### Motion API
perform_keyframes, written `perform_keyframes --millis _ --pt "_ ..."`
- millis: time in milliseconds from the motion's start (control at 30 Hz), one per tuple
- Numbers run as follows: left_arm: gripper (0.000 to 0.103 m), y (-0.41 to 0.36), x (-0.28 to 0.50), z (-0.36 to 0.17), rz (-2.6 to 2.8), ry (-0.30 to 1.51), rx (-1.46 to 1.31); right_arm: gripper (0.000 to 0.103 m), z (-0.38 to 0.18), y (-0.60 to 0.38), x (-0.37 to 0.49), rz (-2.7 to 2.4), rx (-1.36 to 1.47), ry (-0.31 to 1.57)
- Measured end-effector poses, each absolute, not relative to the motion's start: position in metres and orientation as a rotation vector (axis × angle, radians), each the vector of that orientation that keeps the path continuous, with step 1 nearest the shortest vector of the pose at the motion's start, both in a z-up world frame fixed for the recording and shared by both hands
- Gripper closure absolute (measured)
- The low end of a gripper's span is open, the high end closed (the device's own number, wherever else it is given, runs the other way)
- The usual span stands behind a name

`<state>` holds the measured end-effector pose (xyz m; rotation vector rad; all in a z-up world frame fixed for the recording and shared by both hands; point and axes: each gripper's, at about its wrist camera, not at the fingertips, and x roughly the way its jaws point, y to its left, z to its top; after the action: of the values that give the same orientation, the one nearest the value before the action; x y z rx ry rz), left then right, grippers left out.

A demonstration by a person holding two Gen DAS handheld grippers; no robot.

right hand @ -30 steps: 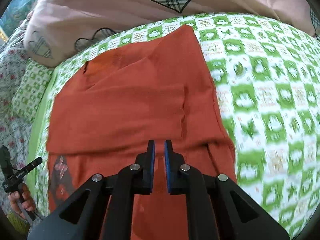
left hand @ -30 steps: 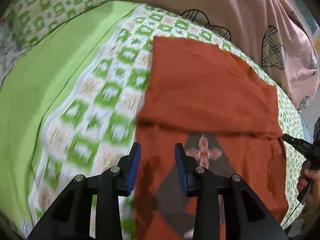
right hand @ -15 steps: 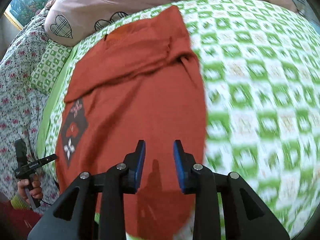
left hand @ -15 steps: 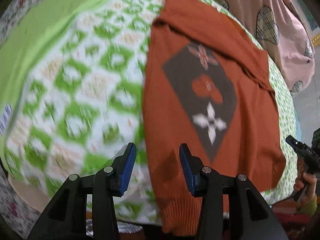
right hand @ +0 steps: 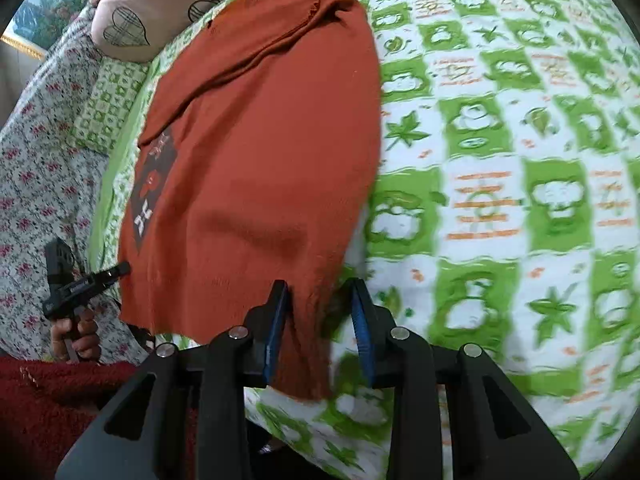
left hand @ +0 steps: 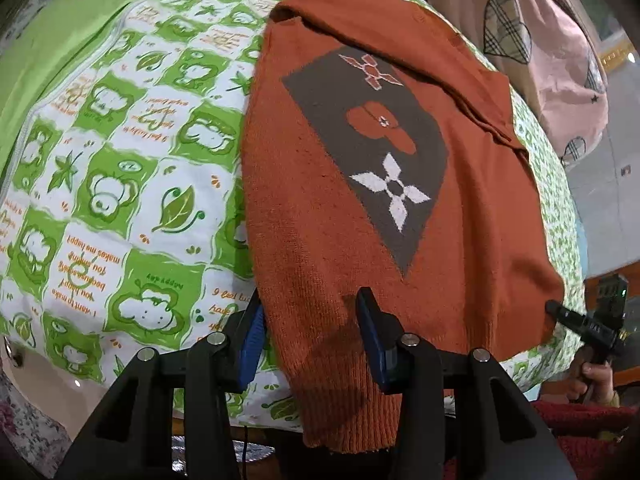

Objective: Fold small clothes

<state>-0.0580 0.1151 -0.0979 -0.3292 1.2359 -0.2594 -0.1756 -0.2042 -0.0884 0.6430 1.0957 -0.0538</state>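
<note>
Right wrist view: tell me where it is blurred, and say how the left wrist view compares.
Right wrist view: motion blur smears the green checked bedspread at right and the near edge of the orange sweater; fisheye bulge bends the checks. Left wrist view: sharp, knit ribs and the sweater's flower motif read clearly, with the same bulge and dark corners. Both grippers' jaws cast soft shadows on the hem.

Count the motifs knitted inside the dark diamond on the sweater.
3, in a row down the dark diamond on the orange sweater: a pink-and-orange cross at the collar end, an orange flower in the middle, a white four-petal flower nearest the hem. None looks hidden.
</note>
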Motion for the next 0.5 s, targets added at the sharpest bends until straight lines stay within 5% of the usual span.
perform_keyframes --millis 67,367,500 --pt "0.094 0.108 -0.054 -0.097 -0.283 1.24 -0.293 0.097 -0.09 -0.202 -0.172 -0.035 0.665 1.077" --pt "0.097 0.123 -0.067 -0.069 -0.323 1.153 -0.327 0.097 -0.059 -0.216 -0.215 -0.04 0.67 1.011" --pt "0.083 0.123 -0.059 -0.086 -0.311 1.233 -0.333 0.097 -0.076 -0.223 -0.208 -0.045 0.676 1.05"
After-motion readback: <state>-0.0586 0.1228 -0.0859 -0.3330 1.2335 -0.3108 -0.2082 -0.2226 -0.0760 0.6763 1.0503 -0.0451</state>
